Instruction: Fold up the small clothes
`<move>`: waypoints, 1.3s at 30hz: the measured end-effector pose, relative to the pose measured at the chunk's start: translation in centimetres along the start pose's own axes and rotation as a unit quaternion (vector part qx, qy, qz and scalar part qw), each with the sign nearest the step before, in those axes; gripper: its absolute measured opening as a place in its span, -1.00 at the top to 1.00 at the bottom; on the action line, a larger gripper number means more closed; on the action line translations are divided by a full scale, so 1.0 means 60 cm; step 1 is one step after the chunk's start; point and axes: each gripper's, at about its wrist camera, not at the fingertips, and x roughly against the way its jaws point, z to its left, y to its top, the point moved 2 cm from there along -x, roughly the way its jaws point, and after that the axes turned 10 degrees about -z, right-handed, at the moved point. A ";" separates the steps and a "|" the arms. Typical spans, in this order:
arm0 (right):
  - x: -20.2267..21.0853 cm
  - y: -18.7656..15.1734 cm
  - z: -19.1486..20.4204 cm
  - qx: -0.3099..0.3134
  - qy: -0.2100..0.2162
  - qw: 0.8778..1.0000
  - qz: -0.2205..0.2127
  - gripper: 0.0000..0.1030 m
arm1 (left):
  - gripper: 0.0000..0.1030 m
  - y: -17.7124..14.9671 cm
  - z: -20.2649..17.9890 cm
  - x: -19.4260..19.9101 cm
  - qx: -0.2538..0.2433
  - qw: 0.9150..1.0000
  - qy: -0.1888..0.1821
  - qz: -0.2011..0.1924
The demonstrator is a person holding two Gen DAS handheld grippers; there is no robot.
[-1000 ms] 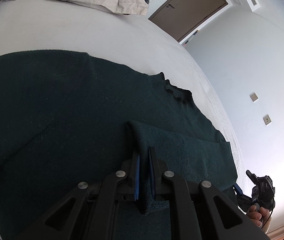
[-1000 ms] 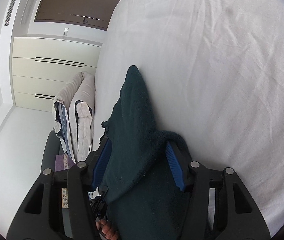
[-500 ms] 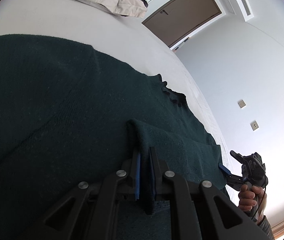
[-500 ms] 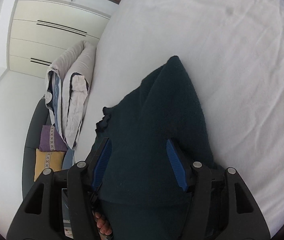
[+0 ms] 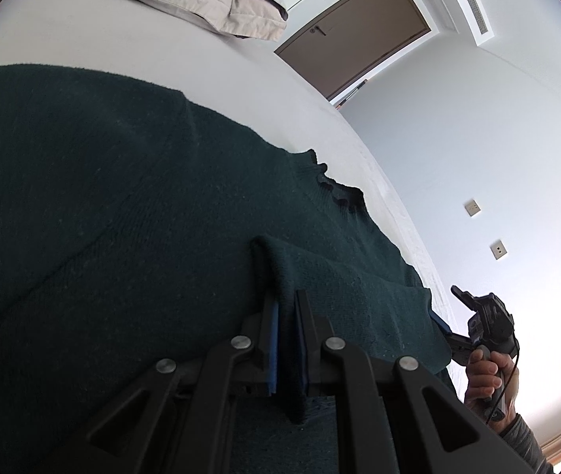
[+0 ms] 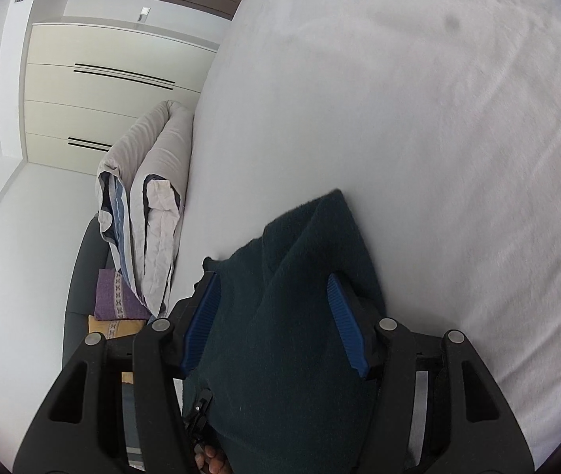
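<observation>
Mostly spread out on a white bed (image 5: 240,75), a dark green knitted sweater (image 5: 122,217) lies with its ruffled neckline (image 5: 339,189) pointing toward the far edge of the mattress. One side of the sweater is lifted and doubled over the main body, forming a raised fold that runs between the two tools. The left gripper (image 5: 287,339) has its blue-padded jaws nearly together, clamped on a thin edge of this lifted fabric. The right gripper (image 6: 276,324), seen from the left camera at the far end of the same fold with a bare hand (image 5: 490,375) on its handle, has its jaws set wide apart; sweater cloth drapes thickly between and over them, and whether the pads actually press the cloth cannot be told. In the right camera, the fabric rises to a peak in front of the jaws, with bare rumpled sheet beyond. The job looks to be at its early stage: a first side fold is being carried across, not yet laid flat, and the other side and the lengthwise folds appear undone. Further out, a folded beige duvet (image 6: 153,197) sits at the bed's end, with a brown door (image 5: 359,27), pale wardrobe (image 6: 102,91) and patterned cushions (image 6: 116,300) beyond.
</observation>
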 end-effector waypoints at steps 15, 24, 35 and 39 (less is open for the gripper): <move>0.199 -0.167 0.067 0.162 -0.051 0.984 -0.054 -0.12 | -0.15 0.034 -0.011 0.103 0.019 1.000 0.007 -0.018; 0.240 -0.314 0.277 0.338 -0.026 0.915 -0.218 -1.00 | -0.26 0.053 0.203 0.440 0.202 0.958 0.057 -0.194; 0.152 -0.415 0.310 0.255 0.019 0.962 -0.100 -1.00 | -0.25 0.011 0.378 0.643 0.387 0.855 0.125 -0.322; 0.131 -0.440 0.307 0.257 0.015 0.962 -0.085 -0.98 | 0.05 0.027 0.401 0.621 0.385 0.852 0.153 -0.319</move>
